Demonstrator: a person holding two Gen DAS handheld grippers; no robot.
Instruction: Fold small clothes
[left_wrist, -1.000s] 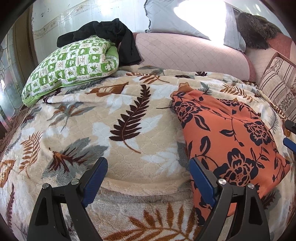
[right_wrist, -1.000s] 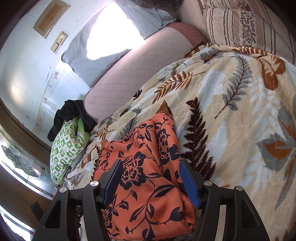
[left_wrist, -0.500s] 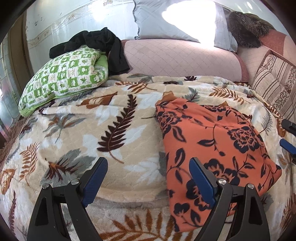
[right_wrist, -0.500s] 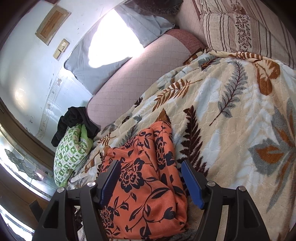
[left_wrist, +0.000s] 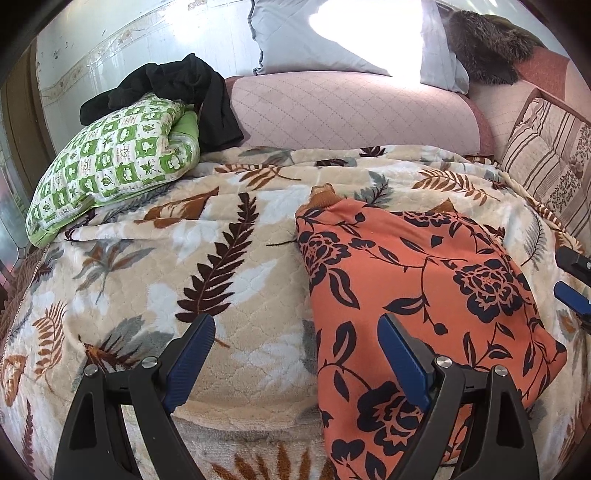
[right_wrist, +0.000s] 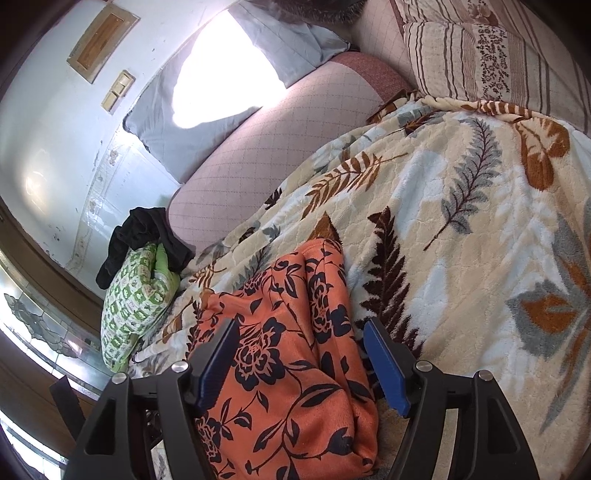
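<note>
An orange garment with dark blue flowers (left_wrist: 417, 295) lies folded on a leaf-patterned blanket (left_wrist: 184, 266), right of centre in the left wrist view. My left gripper (left_wrist: 295, 354) is open and empty above the blanket, its right finger over the garment's near left edge. In the right wrist view the garment (right_wrist: 288, 354) lies between the jaws of my open right gripper (right_wrist: 301, 363), which hovers over its near end without clamping it. The right gripper's blue pad also shows at the right edge of the left wrist view (left_wrist: 572, 301).
A green checked pillow (left_wrist: 110, 166) with a black garment (left_wrist: 177, 92) on it lies at the back left. A pink quilted bolster (left_wrist: 351, 114) and grey pillow (left_wrist: 332, 40) line the wall. A striped cushion (left_wrist: 550, 162) stands at right.
Both grippers have drawn back a little from the garment. Both stay open. The garment lies still.
</note>
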